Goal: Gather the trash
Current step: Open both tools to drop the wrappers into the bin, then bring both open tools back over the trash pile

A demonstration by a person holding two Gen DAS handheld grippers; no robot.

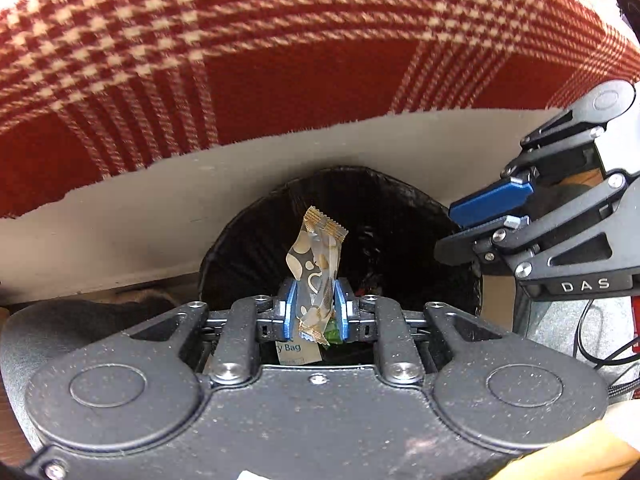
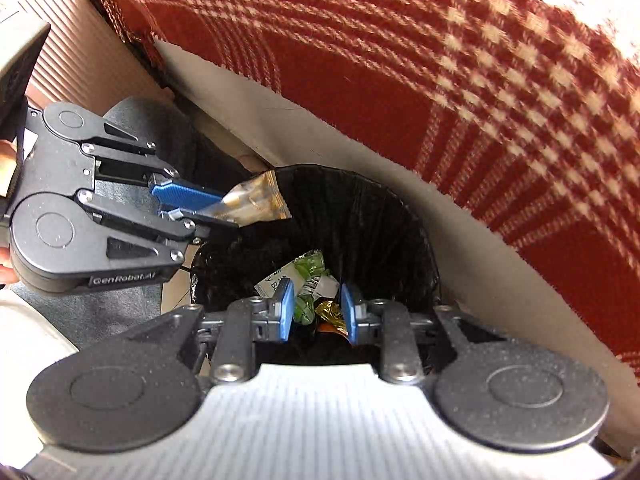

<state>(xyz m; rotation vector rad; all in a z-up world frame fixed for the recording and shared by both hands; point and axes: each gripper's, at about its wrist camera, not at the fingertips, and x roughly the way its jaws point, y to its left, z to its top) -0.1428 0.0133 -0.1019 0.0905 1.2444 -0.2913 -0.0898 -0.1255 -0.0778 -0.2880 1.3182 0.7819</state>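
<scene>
Standing upright between left tongs (pressed on it): wrapper, above bin.

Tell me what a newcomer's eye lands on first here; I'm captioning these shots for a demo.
The red-and-white houndstooth plaid blanket fills the top of both views. Below it gapes a black-lined trash bin, with green and gold wrappers at its bottom. Over the opening, the left hand-held gripper pinches a clear snack wrapper with gold spots.
</scene>
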